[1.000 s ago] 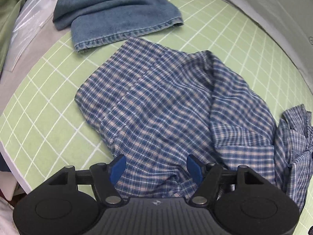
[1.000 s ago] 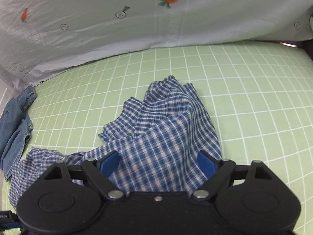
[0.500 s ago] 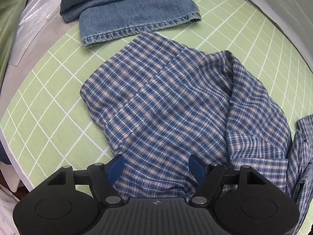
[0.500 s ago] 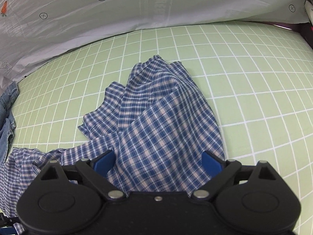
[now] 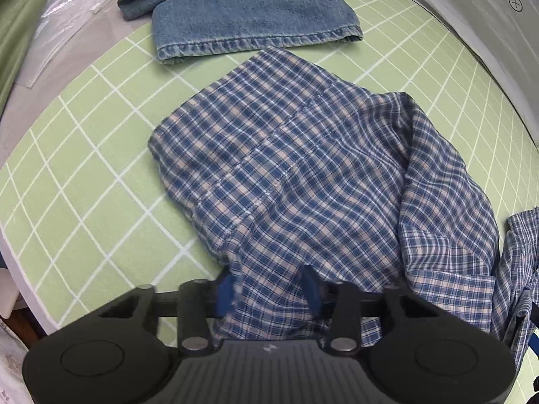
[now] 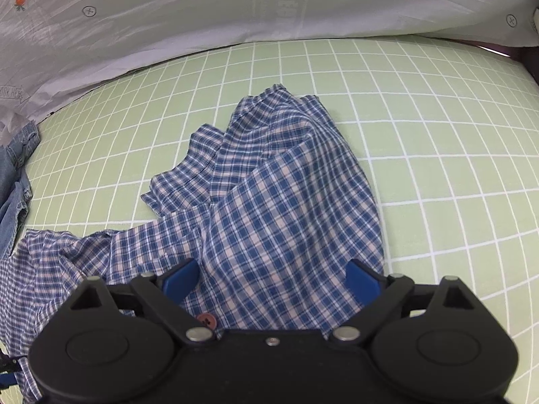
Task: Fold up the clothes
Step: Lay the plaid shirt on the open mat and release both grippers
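A blue and pink plaid shirt (image 5: 320,168) lies crumpled on the green grid mat (image 5: 84,175). My left gripper (image 5: 267,289) points down over the shirt's near edge. Its jaws are closing, one blue finger blurred, with a bunch of plaid cloth between them that is not clamped. In the right wrist view another part of the shirt (image 6: 269,202) rises in a fold toward my right gripper (image 6: 269,277). That gripper's jaws stand wide and are closing, with cloth and a red button (image 6: 206,320) between them, the pads apart from the cloth.
Folded blue jeans (image 5: 242,10) lie at the mat's far left end, seen at the left edge as jeans (image 6: 13,181) in the right wrist view. A white printed sheet (image 6: 235,6) borders the mat's far side. Clear plastic (image 5: 57,33) lies beyond the left edge.
The left jaws have drawn much closer together around the shirt's near edge. The right jaws have narrowed a little. Both views have crept slightly forward over the shirt.
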Demonstrator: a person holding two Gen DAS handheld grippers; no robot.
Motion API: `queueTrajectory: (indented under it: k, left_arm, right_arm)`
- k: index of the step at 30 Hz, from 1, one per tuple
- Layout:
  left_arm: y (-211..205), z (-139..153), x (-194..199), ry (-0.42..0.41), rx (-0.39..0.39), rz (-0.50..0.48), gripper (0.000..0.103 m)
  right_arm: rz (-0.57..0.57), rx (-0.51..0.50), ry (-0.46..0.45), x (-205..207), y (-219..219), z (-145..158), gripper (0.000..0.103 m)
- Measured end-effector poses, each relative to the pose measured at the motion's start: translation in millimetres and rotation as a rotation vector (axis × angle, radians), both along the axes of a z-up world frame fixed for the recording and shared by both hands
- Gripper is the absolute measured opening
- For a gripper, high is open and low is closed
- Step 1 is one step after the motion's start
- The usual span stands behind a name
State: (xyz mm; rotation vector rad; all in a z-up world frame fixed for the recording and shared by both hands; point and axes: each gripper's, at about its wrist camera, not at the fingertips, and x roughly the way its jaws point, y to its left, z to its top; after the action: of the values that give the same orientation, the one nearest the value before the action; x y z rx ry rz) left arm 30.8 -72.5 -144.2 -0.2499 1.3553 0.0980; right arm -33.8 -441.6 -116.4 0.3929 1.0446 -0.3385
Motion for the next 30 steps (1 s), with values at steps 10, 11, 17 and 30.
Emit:
queueTrajectory:
  k: [10, 11, 17, 30]
  left_arm:
    - [-85, 4, 98, -0.131, -0.06, -0.2, 0.008]
    - [-101, 5, 113, -0.15, -0.075, -0.222, 0.008]
    - [-195, 29, 181, -0.276, -0.118, -0.369, 0.013]
    - [-197, 70, 89, -0.254, -0.119, -0.417, 0.06]
  right_arm:
    - [-0.012, -0.131, 0.018, 13, -20, -3, 0.004]
    - [-0.045, -0.124, 0.024, 11, -30, -4, 0.003]
    - [-0.205, -0.173, 0.118, -23, -64, -11, 0.0]
    - [-0.402, -0.122, 0.082, -99, -56, 9, 0.08]
